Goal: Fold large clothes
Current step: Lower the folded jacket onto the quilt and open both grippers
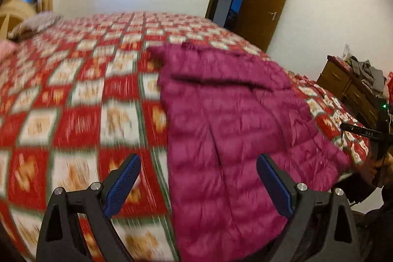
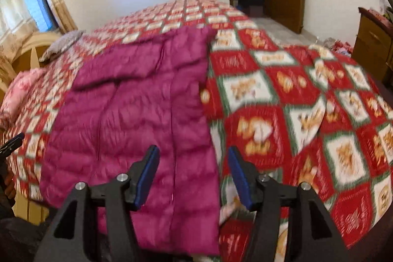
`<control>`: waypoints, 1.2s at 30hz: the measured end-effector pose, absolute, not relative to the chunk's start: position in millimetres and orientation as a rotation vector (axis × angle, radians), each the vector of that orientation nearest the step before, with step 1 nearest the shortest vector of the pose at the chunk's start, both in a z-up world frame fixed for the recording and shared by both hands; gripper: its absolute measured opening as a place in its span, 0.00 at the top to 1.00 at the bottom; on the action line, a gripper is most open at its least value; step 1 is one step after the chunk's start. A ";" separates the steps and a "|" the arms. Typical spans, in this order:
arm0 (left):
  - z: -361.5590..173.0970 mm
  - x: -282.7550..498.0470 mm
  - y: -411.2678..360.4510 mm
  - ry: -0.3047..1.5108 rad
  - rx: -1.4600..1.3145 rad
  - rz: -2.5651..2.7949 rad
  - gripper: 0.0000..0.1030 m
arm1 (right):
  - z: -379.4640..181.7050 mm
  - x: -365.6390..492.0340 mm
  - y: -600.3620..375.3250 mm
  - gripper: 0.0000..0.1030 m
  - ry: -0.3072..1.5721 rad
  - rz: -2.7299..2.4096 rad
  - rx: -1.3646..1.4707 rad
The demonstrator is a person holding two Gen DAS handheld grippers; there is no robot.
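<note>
The puffy purple jacket (image 1: pixel 228 119) lies flat on the quilted bed (image 1: pixel 73 95), looking soft, light and slippery, best pinched at its hem corners; left tongs (image 1: pixel 198 184) and right tongs (image 2: pixel 192 176) gape wide, empty.

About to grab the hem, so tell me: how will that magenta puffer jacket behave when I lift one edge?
The jacket will probably sag and drape, since it lies limp with soft folds on the bedspread. Its puffy quilting suggests it is light for its bulk. Its slight sheen hints the shell may slip between the open right gripper pads.
</note>
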State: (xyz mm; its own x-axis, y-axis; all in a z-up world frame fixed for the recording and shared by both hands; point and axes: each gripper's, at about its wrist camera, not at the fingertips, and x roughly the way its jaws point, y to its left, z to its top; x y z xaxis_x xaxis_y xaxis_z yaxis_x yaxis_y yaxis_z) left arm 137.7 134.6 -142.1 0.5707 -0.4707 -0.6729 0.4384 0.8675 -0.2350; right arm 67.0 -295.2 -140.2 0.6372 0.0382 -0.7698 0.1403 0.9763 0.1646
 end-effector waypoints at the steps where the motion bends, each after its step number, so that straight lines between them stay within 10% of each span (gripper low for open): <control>1: -150.4 133.3 134.3 0.821 -0.044 -0.520 0.07 | -147.4 64.8 -293.4 0.42 0.898 -0.057 0.213; 31: -219.1 105.6 111.5 0.974 -0.085 -0.591 0.08 | -185.5 33.3 -278.3 0.42 1.023 -0.041 0.186; 36: -206.1 103.0 116.0 0.931 -0.067 -0.582 0.07 | -157.9 32.6 -271.2 0.56 0.896 -0.074 0.113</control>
